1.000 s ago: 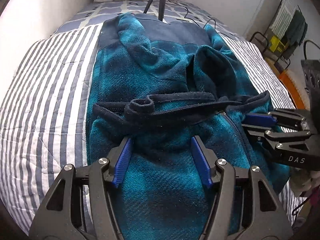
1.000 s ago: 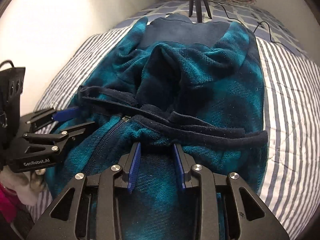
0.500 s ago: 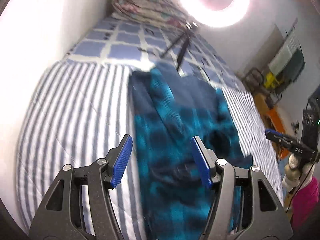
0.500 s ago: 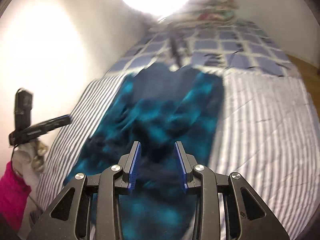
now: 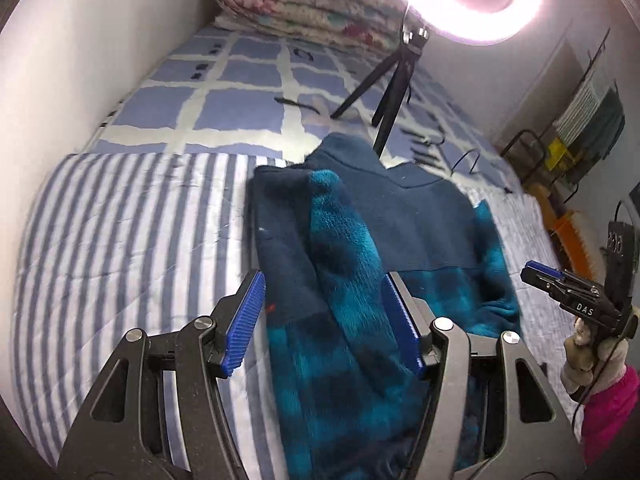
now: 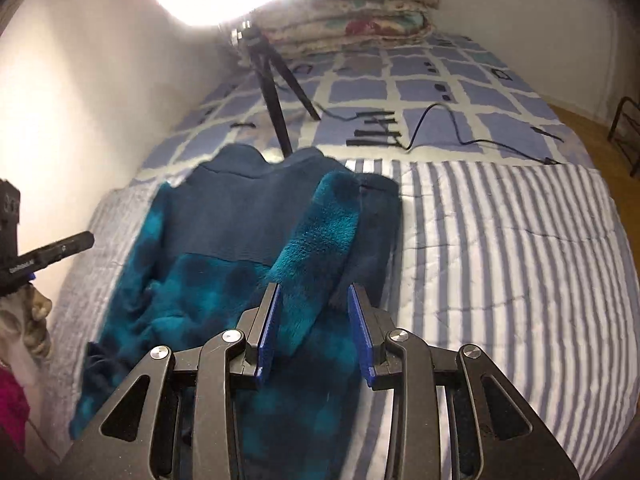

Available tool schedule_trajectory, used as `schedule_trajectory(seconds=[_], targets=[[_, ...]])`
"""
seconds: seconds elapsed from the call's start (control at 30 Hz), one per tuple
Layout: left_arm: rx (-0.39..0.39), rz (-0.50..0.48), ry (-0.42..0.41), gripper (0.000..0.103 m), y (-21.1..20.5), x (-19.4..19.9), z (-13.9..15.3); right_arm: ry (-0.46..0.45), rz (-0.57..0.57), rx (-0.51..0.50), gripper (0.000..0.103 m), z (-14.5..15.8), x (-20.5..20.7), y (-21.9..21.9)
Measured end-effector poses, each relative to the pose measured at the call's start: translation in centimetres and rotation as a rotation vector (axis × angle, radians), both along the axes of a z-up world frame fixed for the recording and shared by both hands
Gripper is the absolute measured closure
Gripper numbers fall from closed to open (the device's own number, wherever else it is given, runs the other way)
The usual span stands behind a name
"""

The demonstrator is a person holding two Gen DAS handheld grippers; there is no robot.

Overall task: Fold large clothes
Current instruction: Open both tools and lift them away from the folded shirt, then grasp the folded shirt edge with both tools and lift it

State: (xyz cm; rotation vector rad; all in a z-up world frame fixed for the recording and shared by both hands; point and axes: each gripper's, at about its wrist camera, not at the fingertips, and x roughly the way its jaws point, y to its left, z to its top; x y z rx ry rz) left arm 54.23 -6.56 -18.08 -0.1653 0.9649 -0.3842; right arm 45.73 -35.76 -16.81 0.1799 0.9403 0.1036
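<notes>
Teal fleece jacket (image 5: 360,288) lies on the striped bedspread (image 5: 132,248), hem flopped up over the body — I judge that's the first fold. My left gripper (image 5: 322,322) and right gripper (image 6: 314,330) both hover above it, jaws apart, nothing pinched. Readable — "DAS" on the right gripper's side.

tripod (image 5: 390,92) beyond fleece (image 5: 352,300), striped quilt (image 5: 132,248) bare
</notes>
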Motion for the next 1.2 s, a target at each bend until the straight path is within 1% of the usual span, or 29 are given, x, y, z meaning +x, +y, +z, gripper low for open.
schedule_trajectory(seconds=[0.07, 0.13, 0.2, 0.27, 0.3, 0.33, 0.4, 0.47, 0.5, 0.53, 0.6, 0.63, 0.67, 0.73, 0.77, 0.83, 0.93, 1.0, 1.13, 1.17, 1.2], targets=[[0.034, -0.009, 0.002, 0.040, -1.1, 1.2, -1.5, 0.011, 0.005, 0.007, 0.071, -1.4, 1.1, 0.5], [0.048, -0.020, 0.011, 0.040, -2.1, 2.1, -2.9, 0.025, 0.013, 0.005, 0.071, -2.6, 2.1, 1.0], [0.074, -0.030, 0.023, 0.040, -2.9, 2.9, -4.4, 0.047, 0.032, -0.007, 0.071, -3.9, 3.1, 1.4], [0.118, -0.037, 0.053, 0.040, -3.8, 3.4, -6.1, 0.073, 0.055, -0.030, 0.070, -5.3, 3.7, 1.9], [0.134, -0.038, 0.058, 0.040, -4.1, 3.5, -6.8, 0.070, 0.064, -0.039, 0.070, -5.5, 3.7, 2.1], [0.139, -0.044, 0.042, 0.038, -4.3, 3.4, -6.7, 0.062, 0.079, -0.046, 0.068, -5.5, 3.6, 2.3], [0.136, -0.079, 0.056, 0.036, -4.4, 3.5, -6.5, 0.070, 0.109, -0.042, 0.068, -5.4, 3.9, 2.1], [0.079, -0.103, 0.057, 0.036, -3.4, 3.7, -5.5, 0.080, 0.145, -0.028, 0.068, -4.7, 4.0, 1.7], [0.050, -0.098, 0.046, 0.036, -2.8, 3.8, -4.9, 0.060, 0.160, 0.000, 0.068, -3.9, 3.9, 1.1], [0.025, -0.081, 0.025, 0.036, -1.8, 4.0, -4.2, 0.028, 0.164, 0.039, 0.066, -3.2, 3.8, 0.3], [0.015, -0.026, -0.013, 0.036, 0.0, 4.8, -3.2, -0.026, 0.139, 0.099, 0.052, -2.1, 3.8, -1.6], [0.009, 0.014, -0.024, 0.036, 1.0, 5.5, -3.0, -0.056, 0.095, 0.119, 0.049, -1.7, 3.9, -3.0], [0.003, 0.047, -0.017, 0.036, 1.8, 6.1, -3.2, -0.073, 0.049, 0.136, 0.049, -1.6, 4.1, -4.3], [-0.016, 0.083, 0.019, 0.036, 2.7, 7.4, -4.0, -0.057, -0.029, 0.157, 0.049, -2.4, 4.8, -6.3], [-0.018, 0.095, 0.039, 0.036, 3.0, 8.1, -4.5, -0.041, -0.066, 0.153, 0.049, -3.1, 5.3, -7.2], [-0.018, 0.110, 0.055, 0.036, 2.9, 9.2, -5.5, -0.018, -0.115, 0.140, 0.049, -4.5, 6.2, -8.1], [-0.032, 0.100, 0.066, 0.036, 2.3, 10.5, -6.6, -0.017, -0.146, 0.183, 0.049, -5.9, 7.2, -8.7], [0.000, 0.094, 0.048, 0.036, 1.5, 11.1, -7.0, -0.020, -0.146, 0.203, 0.049, -6.4, 8.4, -8.5], [0.078, 0.068, -0.007, 0.037, -0.4, 11.5, -7.1, -0.023, -0.116, 0.161, 0.049, -6.8, 10.1, -7.0], [0.098, 0.062, -0.028, 0.046, -0.9, 11.2, -7.2, -0.028, -0.107, 0.145, 0.053, -6.8, 10.4, -6.5], [0.116, 0.058, -0.044, 0.052, -1.3, 10.9, -7.3, -0.032, -0.102, 0.136, 0.068, -6.8, 10.5, -6.2]])
